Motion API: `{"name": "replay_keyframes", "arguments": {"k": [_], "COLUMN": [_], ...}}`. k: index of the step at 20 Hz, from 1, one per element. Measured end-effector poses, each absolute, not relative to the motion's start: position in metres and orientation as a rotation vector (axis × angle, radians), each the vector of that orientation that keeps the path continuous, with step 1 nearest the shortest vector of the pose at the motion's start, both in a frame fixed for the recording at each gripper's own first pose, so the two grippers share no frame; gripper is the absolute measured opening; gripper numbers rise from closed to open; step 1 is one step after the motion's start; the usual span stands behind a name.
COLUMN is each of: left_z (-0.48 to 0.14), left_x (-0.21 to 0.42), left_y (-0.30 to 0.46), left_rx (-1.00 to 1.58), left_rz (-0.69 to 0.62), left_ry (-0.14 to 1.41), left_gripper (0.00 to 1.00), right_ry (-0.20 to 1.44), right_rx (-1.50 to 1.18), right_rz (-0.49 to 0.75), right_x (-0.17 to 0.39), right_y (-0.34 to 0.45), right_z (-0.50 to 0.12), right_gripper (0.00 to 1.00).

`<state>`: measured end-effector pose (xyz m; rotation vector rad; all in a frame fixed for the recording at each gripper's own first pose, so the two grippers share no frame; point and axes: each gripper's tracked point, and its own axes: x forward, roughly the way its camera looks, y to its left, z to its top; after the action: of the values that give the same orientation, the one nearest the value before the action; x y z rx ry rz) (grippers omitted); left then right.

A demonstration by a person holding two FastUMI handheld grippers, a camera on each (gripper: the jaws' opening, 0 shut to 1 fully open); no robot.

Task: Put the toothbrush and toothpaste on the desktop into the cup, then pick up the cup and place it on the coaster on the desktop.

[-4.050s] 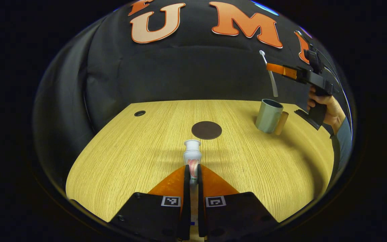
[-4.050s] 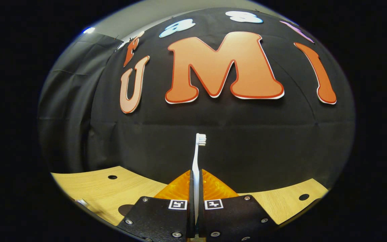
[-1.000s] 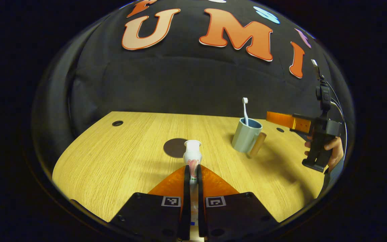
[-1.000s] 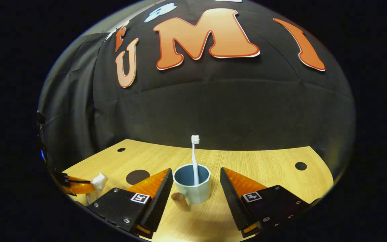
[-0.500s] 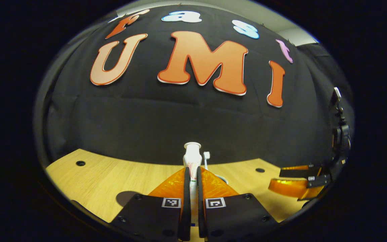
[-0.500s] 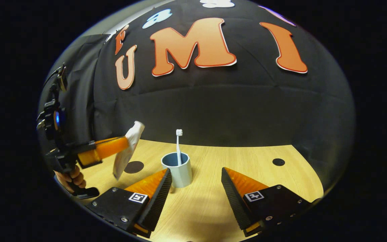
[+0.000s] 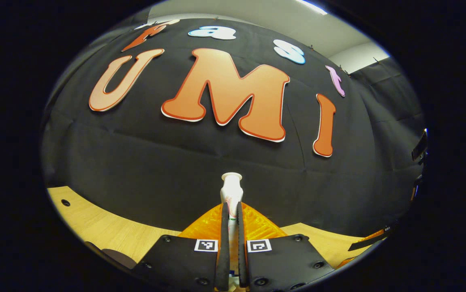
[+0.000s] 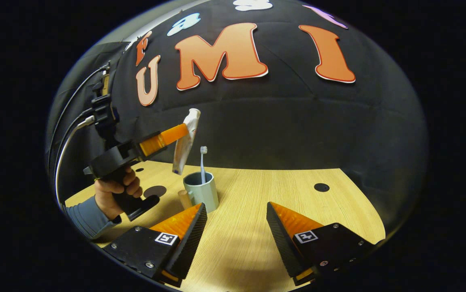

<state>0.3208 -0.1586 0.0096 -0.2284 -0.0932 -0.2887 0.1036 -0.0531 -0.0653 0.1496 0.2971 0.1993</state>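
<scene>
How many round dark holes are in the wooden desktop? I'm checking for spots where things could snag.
3 show. In the right gripper view: one hole on the wooden desktop at right, one behind the hand. One in the left gripper view, perhaps the same; others may be hidden.

No readable text, labels or numbers.

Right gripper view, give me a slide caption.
Left gripper holds toothpaste tube above the cup with toothbrush inside.
</scene>
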Motion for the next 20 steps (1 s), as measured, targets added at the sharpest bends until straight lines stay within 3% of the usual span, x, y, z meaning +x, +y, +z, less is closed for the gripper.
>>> {"name": "replay_keyframes", "arguments": {"k": [5, 11, 13, 14, 15, 16, 19, 20], "left_z": [-0.029, -0.033, -0.023, -0.017, -0.015, -0.011, -0.016, -0.015], "left_x": [0.338, 0.330, 0.322, 0.317, 0.307, 0.296, 0.264, 0.255], "left_y": [-0.172, -0.163, -0.149, -0.140, -0.134, -0.126, -0.109, -0.101], "left_rx": [-0.210, -0.236, -0.239, -0.229, -0.220, -0.212, -0.203, -0.188], "left_rz": [-0.298, -0.312, -0.324, -0.324, -0.325, -0.321, -0.326, -0.326], "left_ry": [-0.053, -0.014, -0.011, -0.007, -0.006, 0.000, 0.067, 0.085], "left_gripper": [0.15, 0.19, 0.35, 0.55, 0.56, 0.77, 0.83, 0.92], "right_ry": [0.315, 0.323, 0.328, 0.329, 0.331, 0.331, 0.343, 0.348], "right_rx": [0.156, 0.155, 0.147, 0.145, 0.144, 0.144, 0.140, 0.140], "right_rz": [0.203, 0.211, 0.219, 0.226, 0.232, 0.242, 0.255, 0.261], "right_x": [0.104, 0.104, 0.106, 0.107, 0.108, 0.110, 0.118, 0.121], "right_y": [-0.055, -0.040, -0.030, -0.025, -0.018, -0.010, 0.011, 0.018], "right_z": [-0.076, -0.075, -0.071, -0.069, -0.065, -0.061, -0.048, -0.046], "right_gripper": [0.89, 0.89, 0.89, 0.89, 0.89, 0.89, 0.89, 0.89]}}
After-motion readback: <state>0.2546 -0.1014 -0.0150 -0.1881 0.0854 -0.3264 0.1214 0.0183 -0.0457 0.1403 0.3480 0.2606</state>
